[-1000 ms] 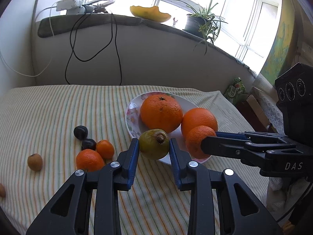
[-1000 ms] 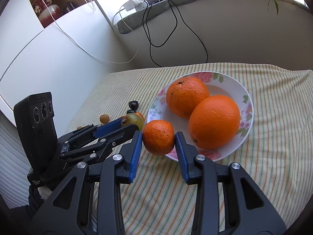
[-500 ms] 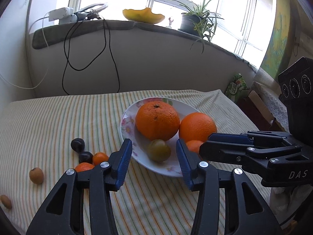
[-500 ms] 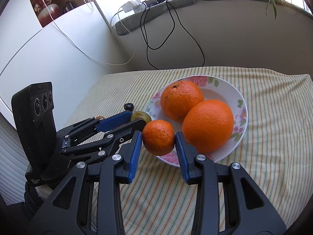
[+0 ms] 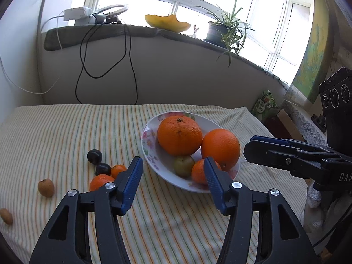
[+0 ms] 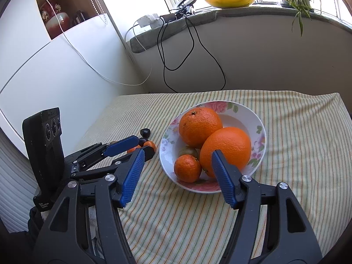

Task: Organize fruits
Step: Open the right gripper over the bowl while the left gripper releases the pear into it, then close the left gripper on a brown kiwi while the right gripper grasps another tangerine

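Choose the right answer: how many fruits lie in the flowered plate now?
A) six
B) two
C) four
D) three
C: the plate holds two big oranges, a small mandarin and a greenish fruit; the rest lie on the cloth.

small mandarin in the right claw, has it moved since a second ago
Yes. The small mandarin has left the opening right claw and now sits inside the plate against the big orange, not at the rim.

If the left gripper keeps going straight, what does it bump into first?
Probably the near rim of the flowered plate, then the greenish fruit on it. The left gripper stands open and empty; depth is hard to judge.
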The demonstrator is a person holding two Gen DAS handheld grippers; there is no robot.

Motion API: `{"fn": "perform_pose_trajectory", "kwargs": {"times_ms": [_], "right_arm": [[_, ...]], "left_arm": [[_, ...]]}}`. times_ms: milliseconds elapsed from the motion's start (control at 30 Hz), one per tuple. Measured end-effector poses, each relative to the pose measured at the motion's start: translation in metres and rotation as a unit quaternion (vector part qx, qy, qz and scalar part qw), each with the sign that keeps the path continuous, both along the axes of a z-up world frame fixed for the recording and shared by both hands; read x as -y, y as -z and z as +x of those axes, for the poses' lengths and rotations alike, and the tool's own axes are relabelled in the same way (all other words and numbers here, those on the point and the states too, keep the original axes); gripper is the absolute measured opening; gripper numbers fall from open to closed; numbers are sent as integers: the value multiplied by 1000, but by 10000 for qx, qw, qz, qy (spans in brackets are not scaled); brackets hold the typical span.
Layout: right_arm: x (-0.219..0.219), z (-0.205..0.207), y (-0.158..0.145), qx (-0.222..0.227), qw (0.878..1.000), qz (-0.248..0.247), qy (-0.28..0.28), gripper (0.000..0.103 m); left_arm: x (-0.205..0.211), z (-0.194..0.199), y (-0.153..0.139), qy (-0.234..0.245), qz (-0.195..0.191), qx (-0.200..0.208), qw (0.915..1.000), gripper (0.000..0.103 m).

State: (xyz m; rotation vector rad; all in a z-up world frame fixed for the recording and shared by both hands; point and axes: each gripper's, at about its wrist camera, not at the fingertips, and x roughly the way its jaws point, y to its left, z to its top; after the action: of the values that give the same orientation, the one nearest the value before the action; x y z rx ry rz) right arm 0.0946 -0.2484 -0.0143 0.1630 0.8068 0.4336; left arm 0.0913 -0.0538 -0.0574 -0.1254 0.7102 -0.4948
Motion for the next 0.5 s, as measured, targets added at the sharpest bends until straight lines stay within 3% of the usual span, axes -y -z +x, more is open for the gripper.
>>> {"fn": "perform_pose_trajectory", "kwargs": {"times_ms": [100,500], "right_arm": [[-2,-3,-2,50,10000,-51,28,66],[-10,-21,-13,653,9978,-27,137,67]], "left_arm": [[-2,-5,-1,-54,-23,9,10000,72],[-36,-29,-4,-555,-45,63,9984,79]]}}
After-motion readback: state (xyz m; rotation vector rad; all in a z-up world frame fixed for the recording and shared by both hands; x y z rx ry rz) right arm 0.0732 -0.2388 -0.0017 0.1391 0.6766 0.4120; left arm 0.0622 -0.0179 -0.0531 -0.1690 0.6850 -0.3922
